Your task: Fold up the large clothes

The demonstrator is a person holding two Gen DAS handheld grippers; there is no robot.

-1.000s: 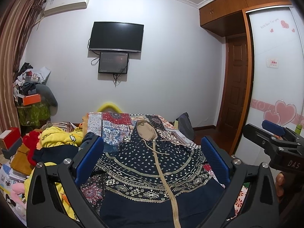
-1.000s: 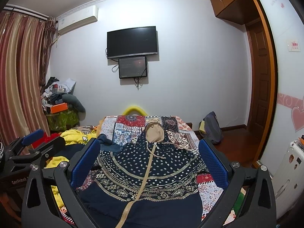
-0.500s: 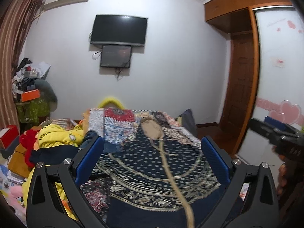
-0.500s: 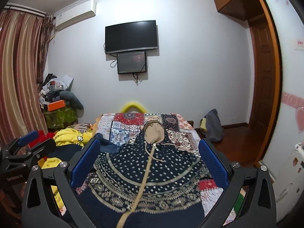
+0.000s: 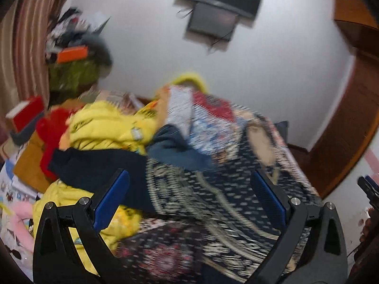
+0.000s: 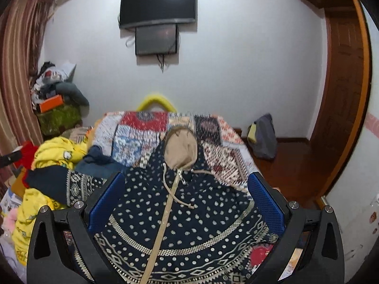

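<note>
While both tongs hang released over the bed's near end, nothing is gripped yet: left gripper (image 5: 189, 203) has jaws spread wide, right gripper (image 6: 186, 201) same, w/ only cloth showing between the blue pads.

Under them, the navy patterned hoodie (image 6: 189, 213) lies flat, zip up, along the middle of the bed (image 6: 227, 161), hem toward the near edge, tan-lined hood (image 6: 181, 148) toward the far end. Its left sleeve (image 6: 59, 184) sticks out over the bed's left edge onto the yellow clothes pile (image 5: 104, 127).

Change vs half a sec ago: left cam was square to the wall, now it's rolled, swung left & blurred, so that sleeve and pile sit near centre. Right view has dipped a bit closer to the chest. My read: folding hasn't started; left tong is prob heading for the sleeve to bring it in across the body.

Far off: the TV (image 6: 157, 6) on the wall, door at right.
</note>
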